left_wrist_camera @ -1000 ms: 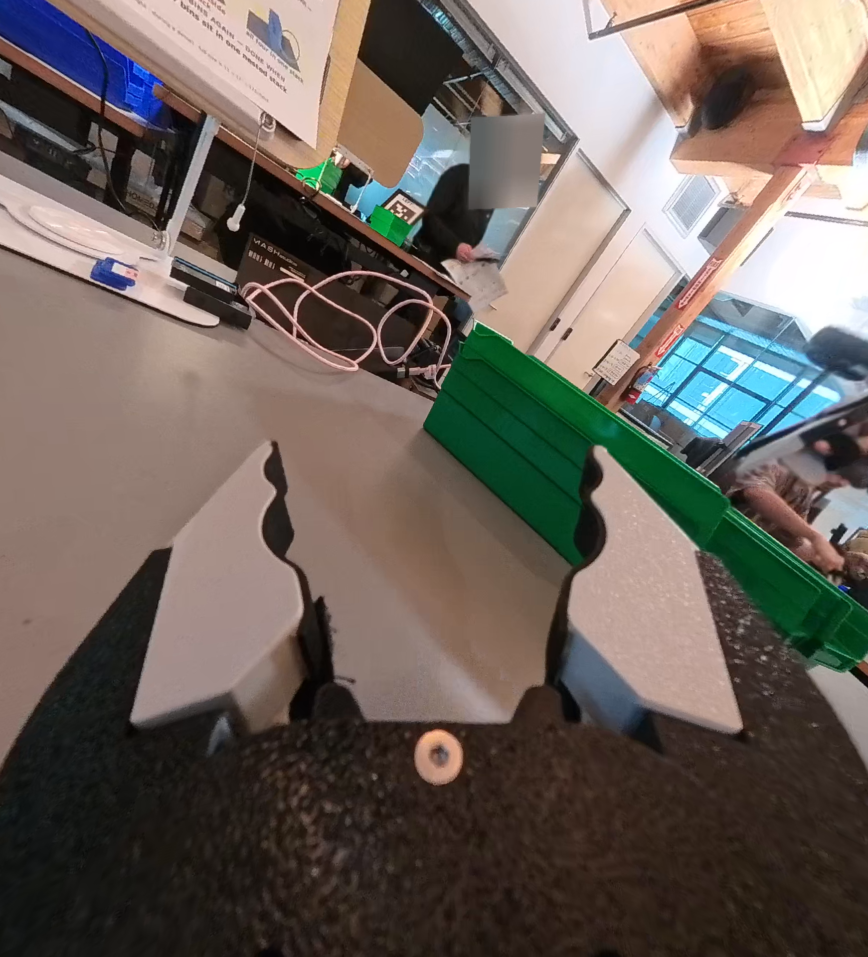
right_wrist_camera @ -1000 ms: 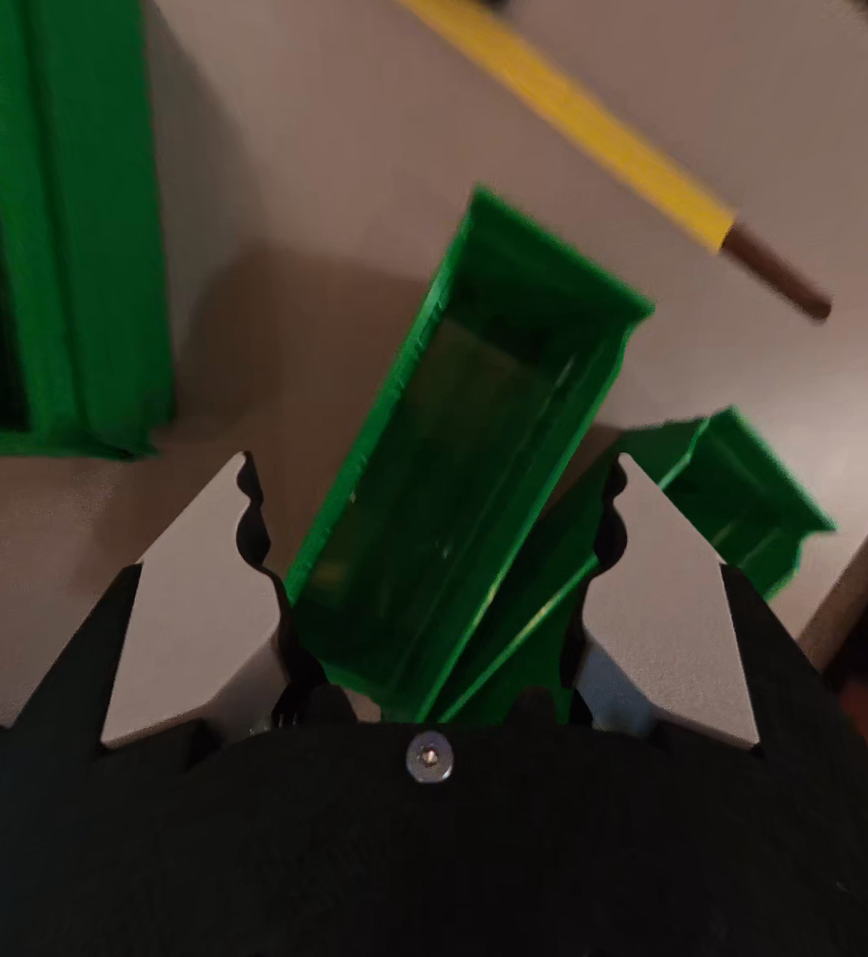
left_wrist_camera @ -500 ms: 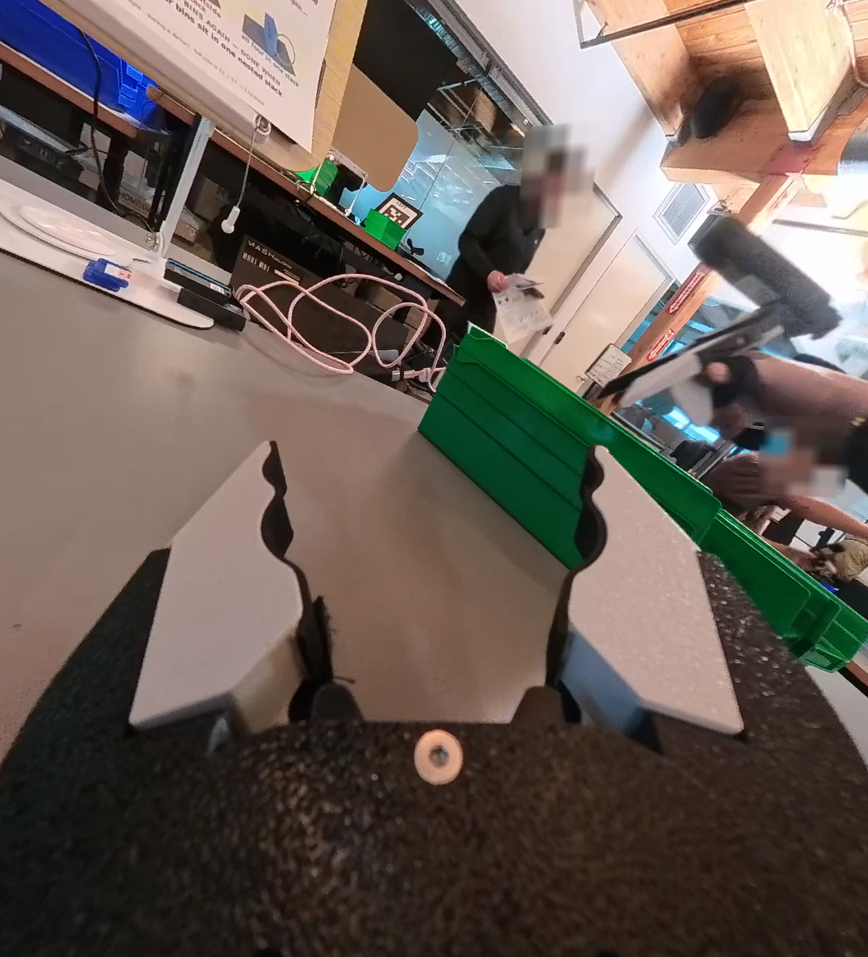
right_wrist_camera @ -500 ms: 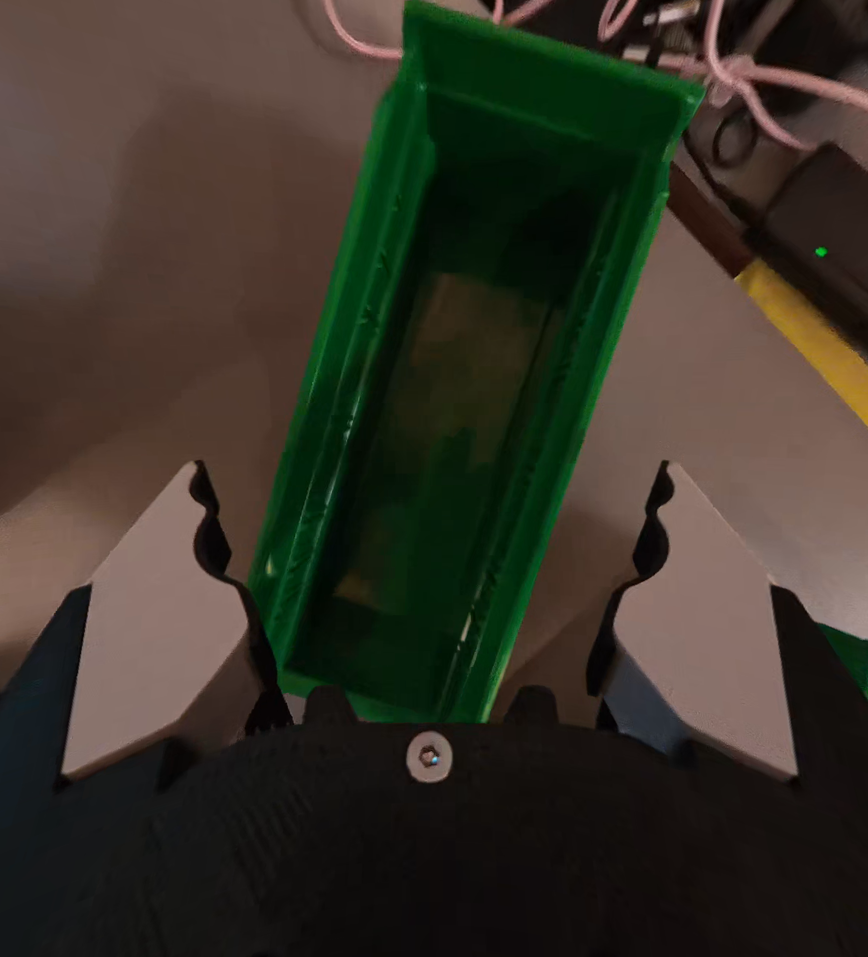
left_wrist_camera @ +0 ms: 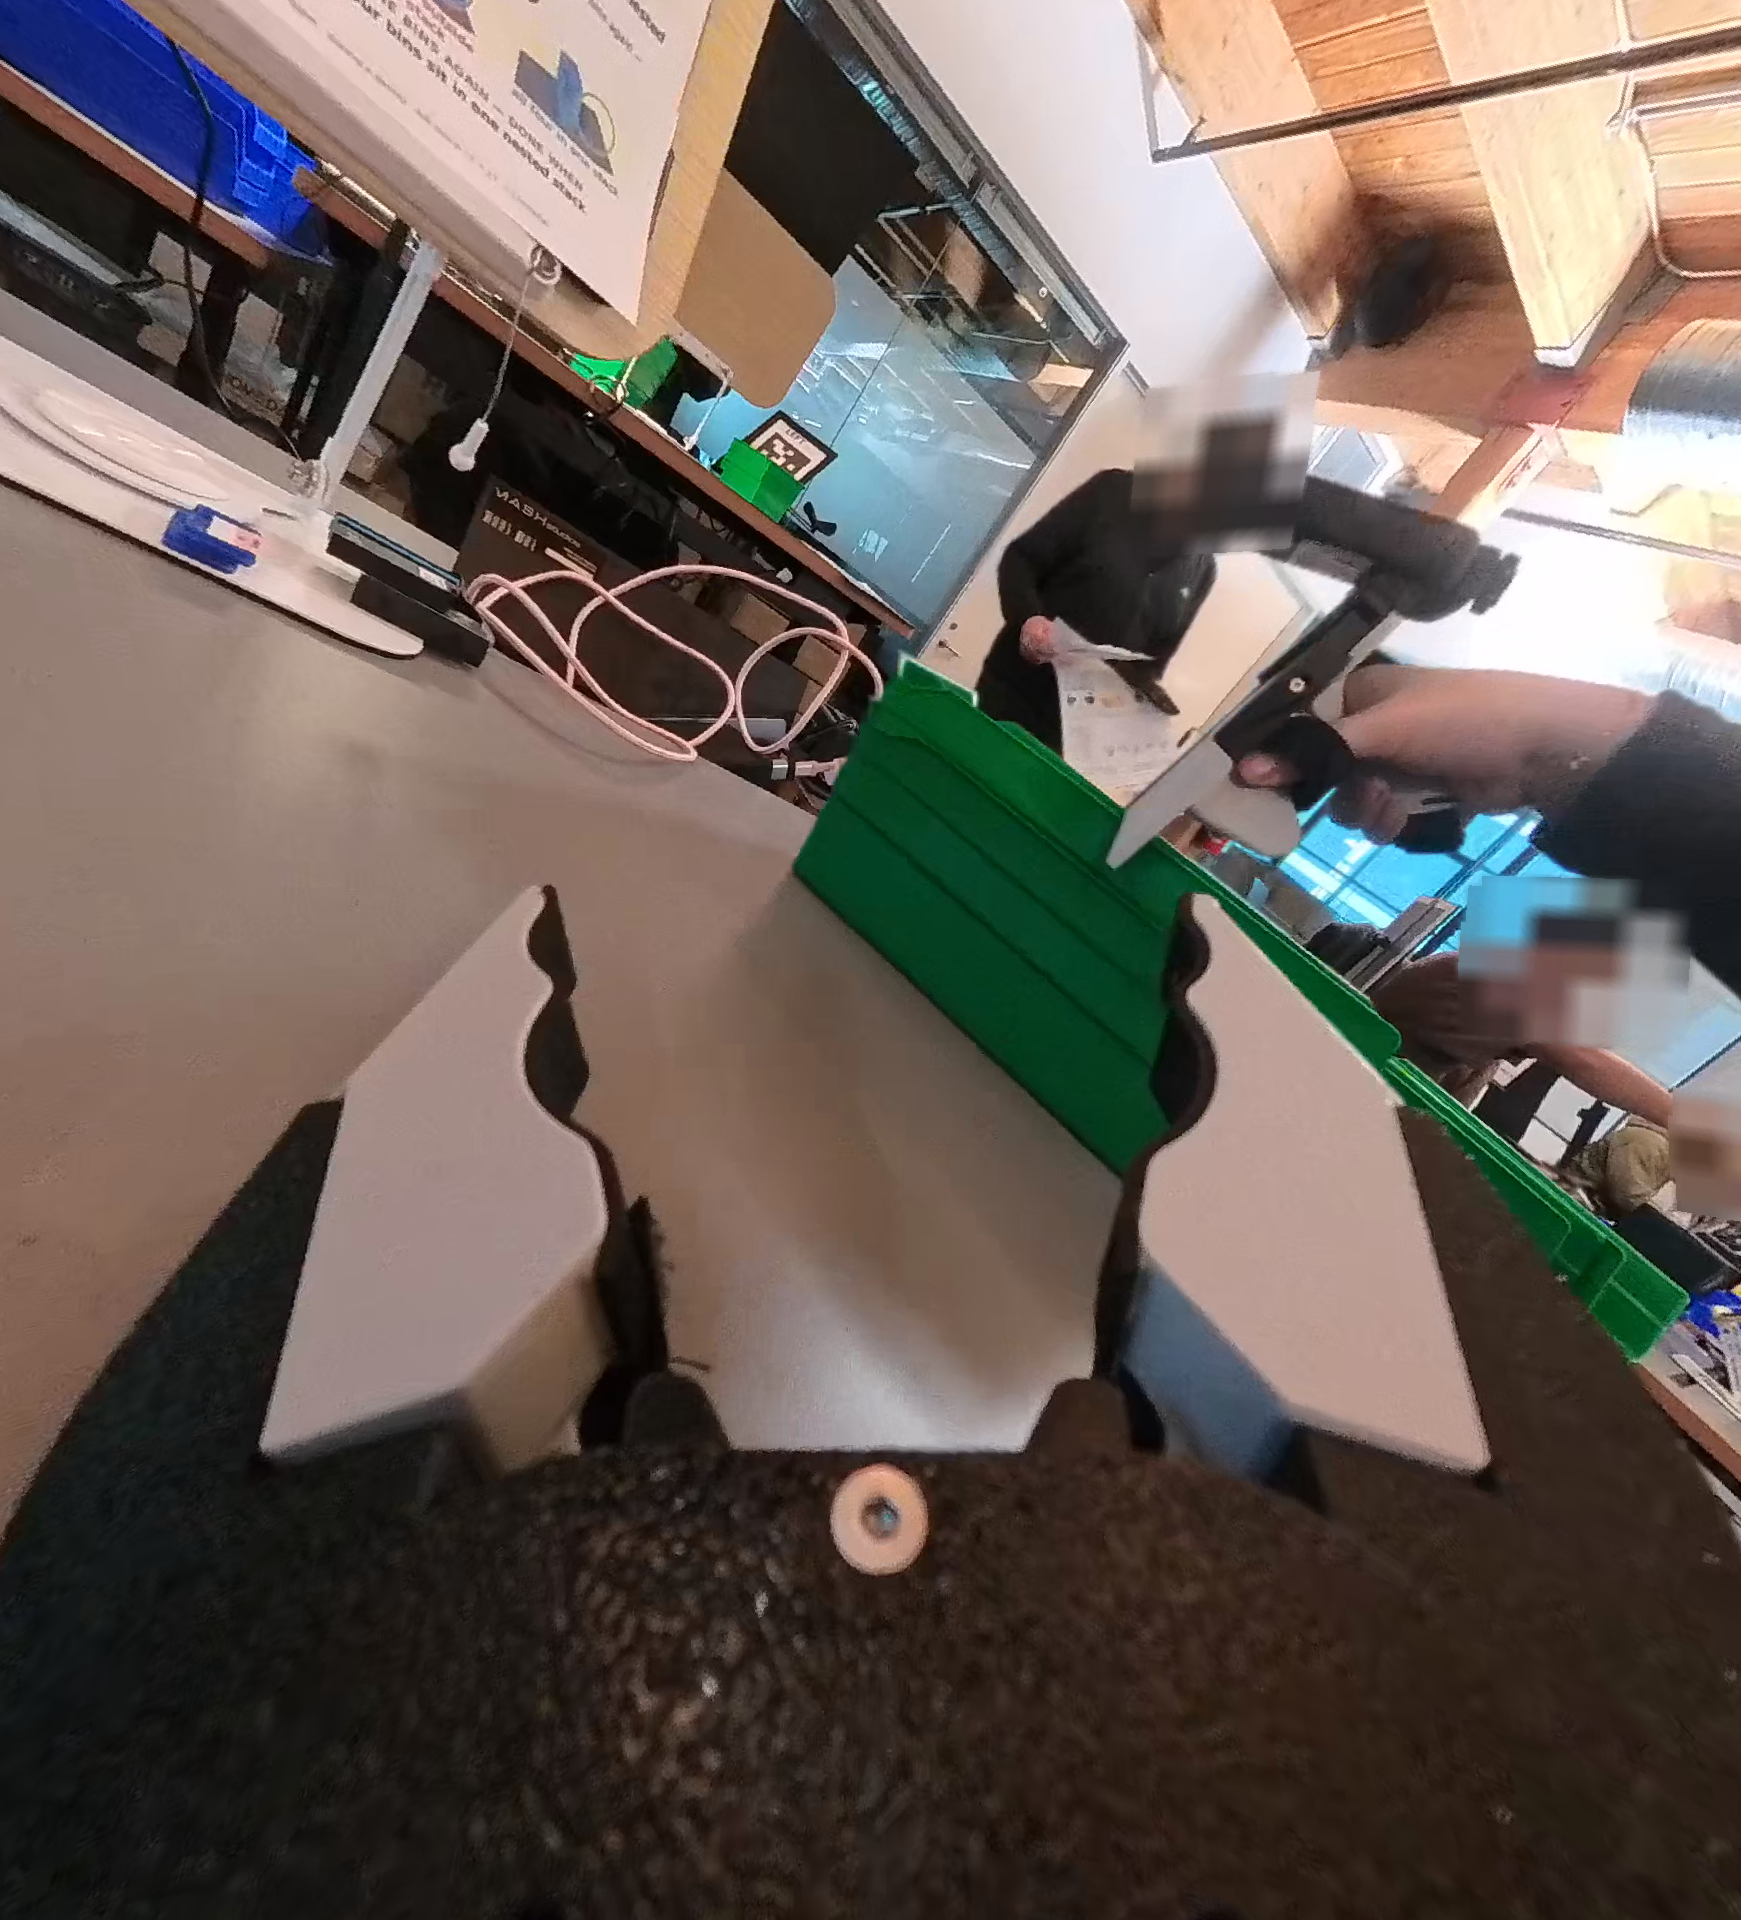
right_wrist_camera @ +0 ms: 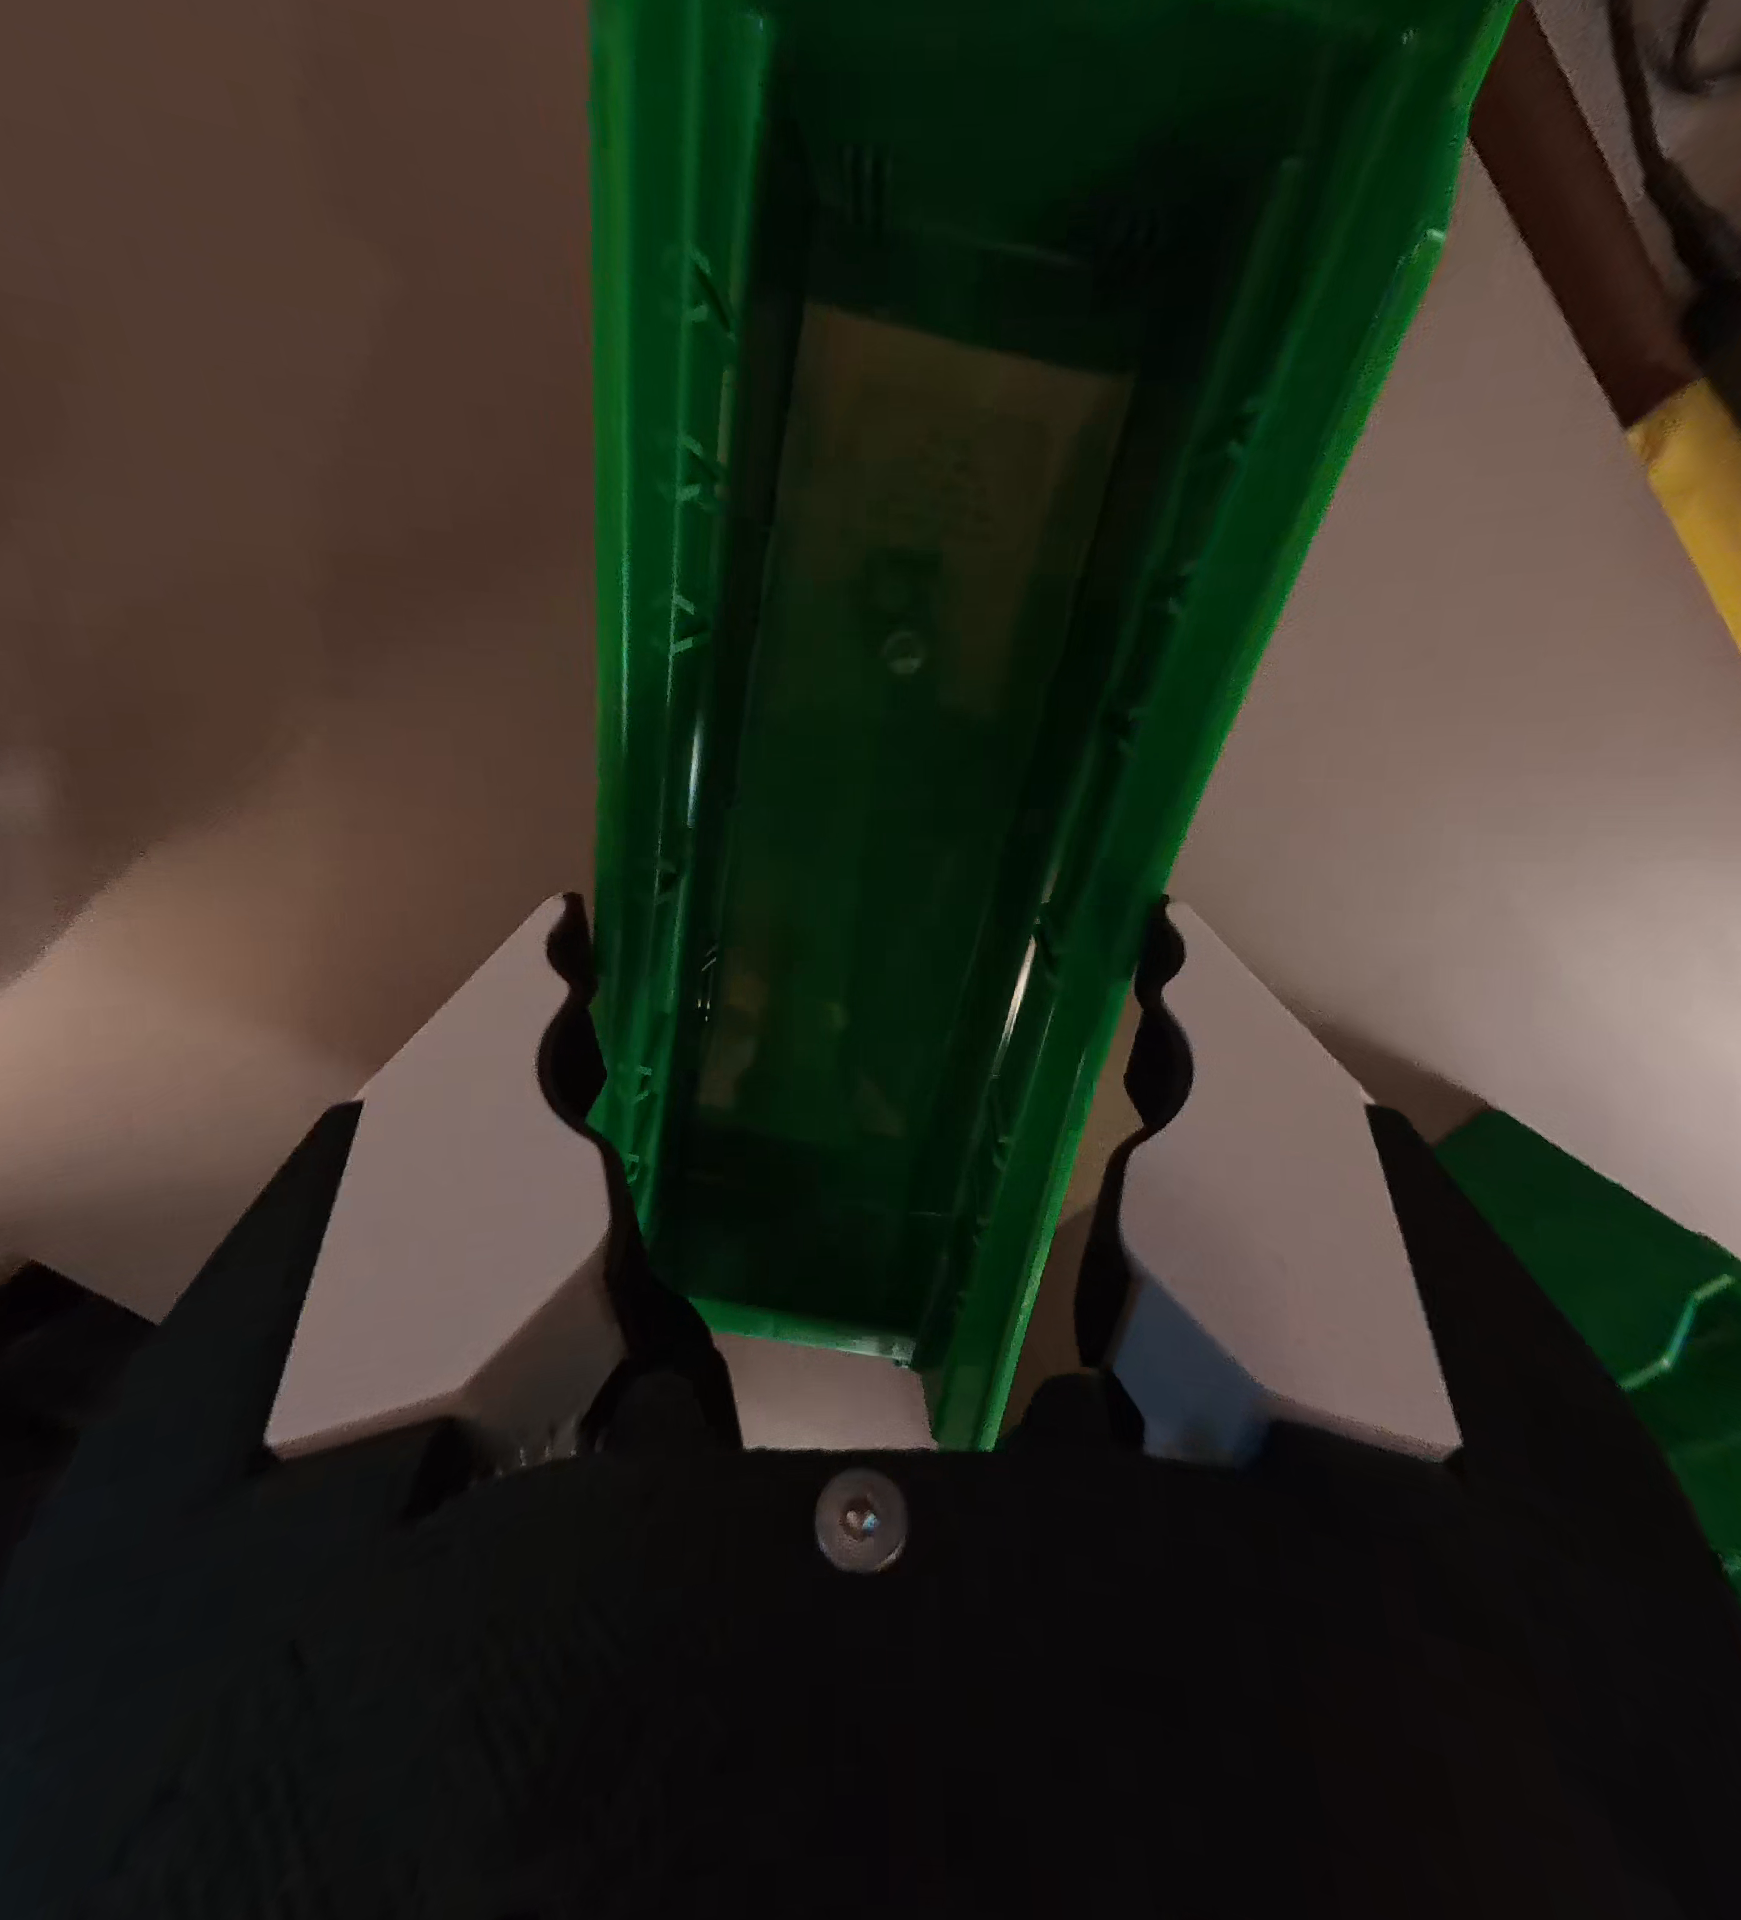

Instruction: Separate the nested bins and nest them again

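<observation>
my left gripper [left_wrist_camera: 861, 1018] low over table [left_wrist_camera: 222, 831], fingers spread, nothing between them. green bin [left_wrist_camera: 991, 935] lies on table just ahead-right, long side toward me. my right gripper [right_wrist_camera: 861, 1018] straddles near end of narrow bin [right_wrist_camera: 949, 623], looking down into it; left finger [right_wrist_camera: 492, 1143] seems to touch wall, right finger [right_wrist_camera: 1261, 1143] near other wall, can't tell if clamped. second bin [right_wrist_camera: 1697, 1351] at lower right. yellow strip [right_wrist_camera: 1739, 582] on table edge. pink cable [left_wrist_camera: 658, 665] past bin. person [left_wrist_camera: 1084, 582] in background.
</observation>
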Demonstrator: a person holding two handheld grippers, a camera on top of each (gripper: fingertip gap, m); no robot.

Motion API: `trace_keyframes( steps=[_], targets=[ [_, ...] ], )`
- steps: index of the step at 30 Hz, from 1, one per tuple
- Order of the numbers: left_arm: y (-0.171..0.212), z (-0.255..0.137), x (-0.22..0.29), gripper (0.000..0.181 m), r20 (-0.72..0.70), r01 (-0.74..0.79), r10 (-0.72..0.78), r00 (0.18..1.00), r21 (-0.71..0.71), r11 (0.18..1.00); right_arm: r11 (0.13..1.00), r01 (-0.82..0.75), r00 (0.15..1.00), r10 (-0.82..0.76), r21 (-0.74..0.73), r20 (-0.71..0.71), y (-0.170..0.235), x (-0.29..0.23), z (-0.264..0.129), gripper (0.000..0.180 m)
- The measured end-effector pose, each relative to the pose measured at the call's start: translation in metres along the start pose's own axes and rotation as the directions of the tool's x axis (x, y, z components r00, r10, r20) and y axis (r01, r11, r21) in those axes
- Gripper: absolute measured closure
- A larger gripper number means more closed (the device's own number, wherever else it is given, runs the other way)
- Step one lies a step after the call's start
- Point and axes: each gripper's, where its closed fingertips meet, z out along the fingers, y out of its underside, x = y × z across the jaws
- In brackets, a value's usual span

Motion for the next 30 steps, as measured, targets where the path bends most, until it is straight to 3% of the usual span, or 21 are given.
trace_keyframes(
  steps=[9,16,21,25,30],
  targets=[
    [-0.002,-0.001,0.001,0.069,-0.014,0.016,-0.016,1.0,0.009,1.0,0.994,0.089,0.991,-0.094,0.059,0.095,-0.039,-0.068,-0.02,0.079],
    [-0.002,-0.002,0.001,0.069,-0.015,0.018,-0.018,1.0,0.013,1.0,0.986,0.14,0.989,-0.144,0.087,0.041,-0.055,-0.078,-0.05,0.078],
    [-0.003,-0.002,0.001,0.069,-0.018,0.024,-0.024,1.0,0.017,1.0,0.978,0.1,0.988,-0.12,0.186,0.101,-0.06,-0.074,-0.094,0.078],
    [-0.004,-0.002,0.002,0.071,-0.023,0.026,-0.026,0.999,0.021,0.999,0.968,0.038,0.993,-0.065,0.246,0.102,-0.045,-0.05,-0.131,0.075],
    [-0.007,-0.005,0.001,0.072,-0.022,0.04,-0.039,0.999,0.042,0.998,0.976,-0.043,0.999,0.04,0.212,0.018,0.007,0.004,-0.136,0.075]
  ],
)
